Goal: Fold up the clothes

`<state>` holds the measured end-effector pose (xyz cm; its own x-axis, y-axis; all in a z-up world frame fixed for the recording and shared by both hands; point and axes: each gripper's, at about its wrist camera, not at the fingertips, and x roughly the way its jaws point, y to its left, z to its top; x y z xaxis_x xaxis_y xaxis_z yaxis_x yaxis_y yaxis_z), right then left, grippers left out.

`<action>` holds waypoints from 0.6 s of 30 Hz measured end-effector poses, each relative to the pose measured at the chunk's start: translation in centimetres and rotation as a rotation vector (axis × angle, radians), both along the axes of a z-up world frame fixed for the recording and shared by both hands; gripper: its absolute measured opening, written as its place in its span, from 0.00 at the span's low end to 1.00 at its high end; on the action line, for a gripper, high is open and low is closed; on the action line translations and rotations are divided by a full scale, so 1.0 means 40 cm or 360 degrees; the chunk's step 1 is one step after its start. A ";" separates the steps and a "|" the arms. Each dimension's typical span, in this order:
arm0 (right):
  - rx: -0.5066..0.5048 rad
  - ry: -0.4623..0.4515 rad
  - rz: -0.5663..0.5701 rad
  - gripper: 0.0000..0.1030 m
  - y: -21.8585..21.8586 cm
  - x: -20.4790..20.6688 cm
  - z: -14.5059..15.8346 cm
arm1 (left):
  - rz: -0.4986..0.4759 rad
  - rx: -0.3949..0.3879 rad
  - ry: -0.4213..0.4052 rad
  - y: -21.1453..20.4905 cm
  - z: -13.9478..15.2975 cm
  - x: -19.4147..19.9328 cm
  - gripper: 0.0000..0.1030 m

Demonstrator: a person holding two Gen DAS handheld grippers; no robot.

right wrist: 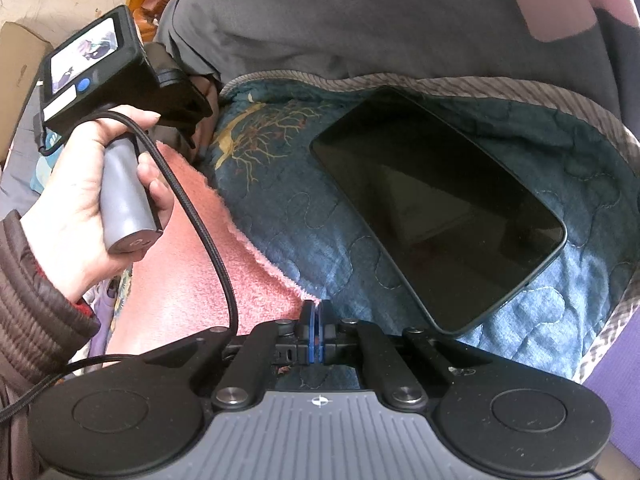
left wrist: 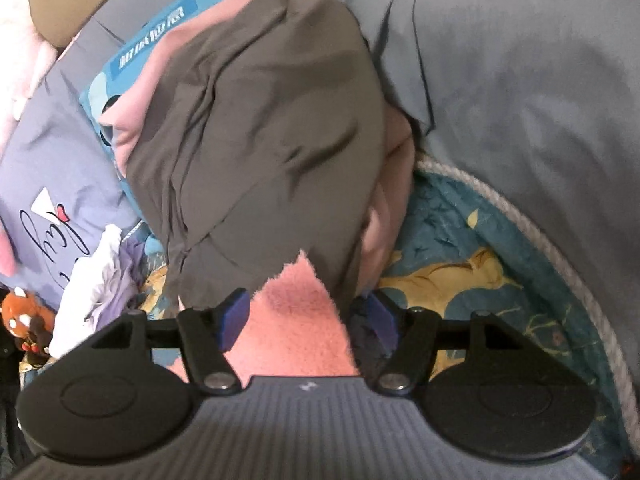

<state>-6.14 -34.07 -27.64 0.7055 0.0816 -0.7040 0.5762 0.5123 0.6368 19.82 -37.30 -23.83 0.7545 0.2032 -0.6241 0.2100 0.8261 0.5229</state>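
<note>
Your left claw stands partly open, its blue pads either side of a fuzzy pink towel, not pressing it. A smooth, creased grey garment lies just beyond. Your right claw is closed, empty, over the quilted teal bedspread, beside a glossy black tablet.

A: Both wrist views show soft, even indoor light, moderately bright, with no hard shadows. Left view is slightly smeared, worst on the grey garment at centre.

B: Strong fisheye bending at the edges, with dark corners. Right view is sharper; the tablet screen carries a faint reflection.
</note>
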 end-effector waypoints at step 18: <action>-0.0100 0.0021 0.0024 0.02 0.016 -0.001 0.028 | -0.0077 -0.0155 0.0015 0.082 0.064 -0.018 0.07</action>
